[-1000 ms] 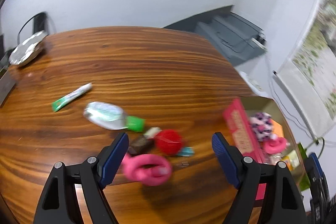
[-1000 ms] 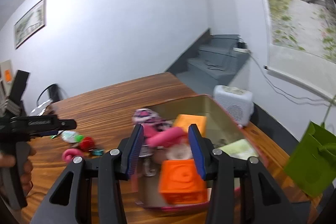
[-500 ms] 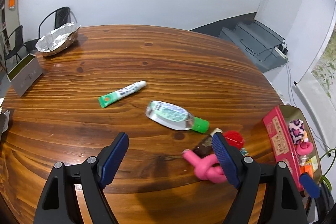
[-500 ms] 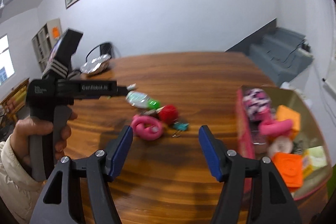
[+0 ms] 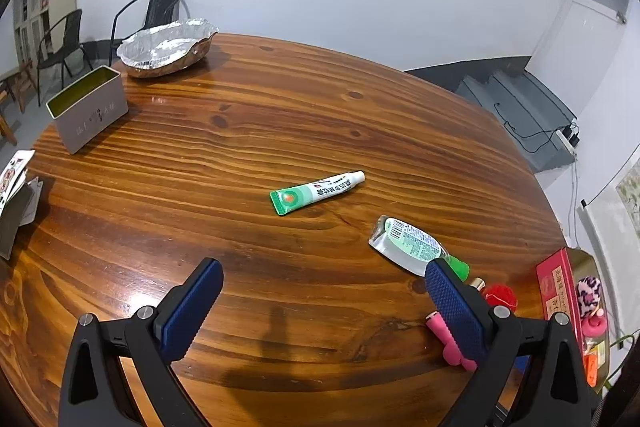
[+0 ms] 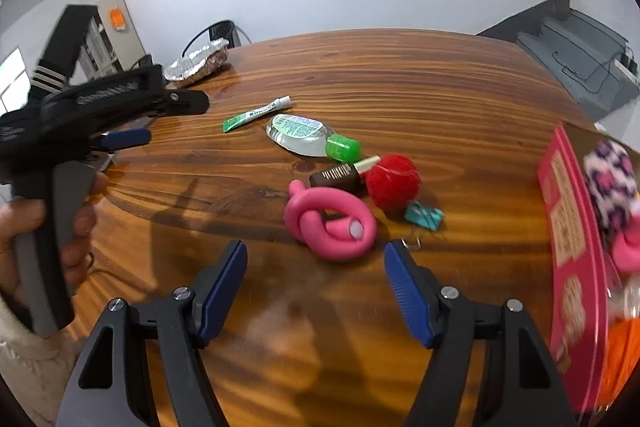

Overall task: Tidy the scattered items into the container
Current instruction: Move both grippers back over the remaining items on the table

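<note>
Both grippers had swung from the pink container toward six loose items; left gripper and right gripper were spreading, empty, box part-filled.

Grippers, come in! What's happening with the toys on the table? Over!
Left gripper and right gripper empty, jaws opening. Pink knot toy just ahead of right. Nothing in the way.

Each fisheye sat just behind its own tongs and looked steeply down and forward over the tabletop. The left view faced the far side, with the foil dish at the back. The right view hung close above the pink knot. Both took in the green tube and the clear bottle.
</note>
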### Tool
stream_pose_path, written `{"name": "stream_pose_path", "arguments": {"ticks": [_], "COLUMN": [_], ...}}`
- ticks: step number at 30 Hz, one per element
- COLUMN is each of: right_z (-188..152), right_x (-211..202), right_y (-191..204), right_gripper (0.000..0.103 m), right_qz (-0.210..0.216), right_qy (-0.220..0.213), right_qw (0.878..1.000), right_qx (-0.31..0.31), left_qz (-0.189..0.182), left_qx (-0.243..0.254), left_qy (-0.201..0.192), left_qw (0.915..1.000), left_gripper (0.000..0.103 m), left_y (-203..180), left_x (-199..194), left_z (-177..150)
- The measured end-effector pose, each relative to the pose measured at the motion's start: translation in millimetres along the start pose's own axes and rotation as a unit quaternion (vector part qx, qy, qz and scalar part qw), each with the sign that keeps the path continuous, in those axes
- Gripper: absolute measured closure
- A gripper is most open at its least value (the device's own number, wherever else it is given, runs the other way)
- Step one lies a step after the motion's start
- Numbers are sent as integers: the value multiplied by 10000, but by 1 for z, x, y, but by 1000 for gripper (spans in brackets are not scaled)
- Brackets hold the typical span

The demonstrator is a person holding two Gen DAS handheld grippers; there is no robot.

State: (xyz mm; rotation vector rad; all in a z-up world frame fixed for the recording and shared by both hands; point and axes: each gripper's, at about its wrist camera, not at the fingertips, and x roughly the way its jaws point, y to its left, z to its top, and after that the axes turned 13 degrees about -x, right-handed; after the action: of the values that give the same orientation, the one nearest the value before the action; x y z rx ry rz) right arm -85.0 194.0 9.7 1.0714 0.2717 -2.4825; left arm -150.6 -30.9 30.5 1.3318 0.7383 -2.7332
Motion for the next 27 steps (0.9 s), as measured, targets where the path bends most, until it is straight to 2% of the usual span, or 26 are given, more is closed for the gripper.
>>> {"name": "stream_pose_path", "arguments": {"ticks": [9, 21, 23, 27], "right_z": [13, 18, 18, 16], "right_x": [31, 47, 48, 44], "right_y": [2, -7, -7, -6], "right_gripper": [28, 28, 38, 38], "right_qz": [-194, -237, -238, -255], "right_qy": [180, 289, 323, 327], "right_qw": [9994, 9992, 9991, 9990], "right_qx": [-216, -103, -121, -166], "left_qz": [-4, 101, 110, 196], "left_qx": [-194, -53, -47, -11], "left_qy": [49, 155, 164, 130], "left_qw": [9998, 9998, 9998, 9997], "left_gripper": [1, 1, 1, 1], "left_y": [11, 8, 8, 10], "left_x": [4, 14, 15, 17], "left_z": [5, 0, 1, 1]}}
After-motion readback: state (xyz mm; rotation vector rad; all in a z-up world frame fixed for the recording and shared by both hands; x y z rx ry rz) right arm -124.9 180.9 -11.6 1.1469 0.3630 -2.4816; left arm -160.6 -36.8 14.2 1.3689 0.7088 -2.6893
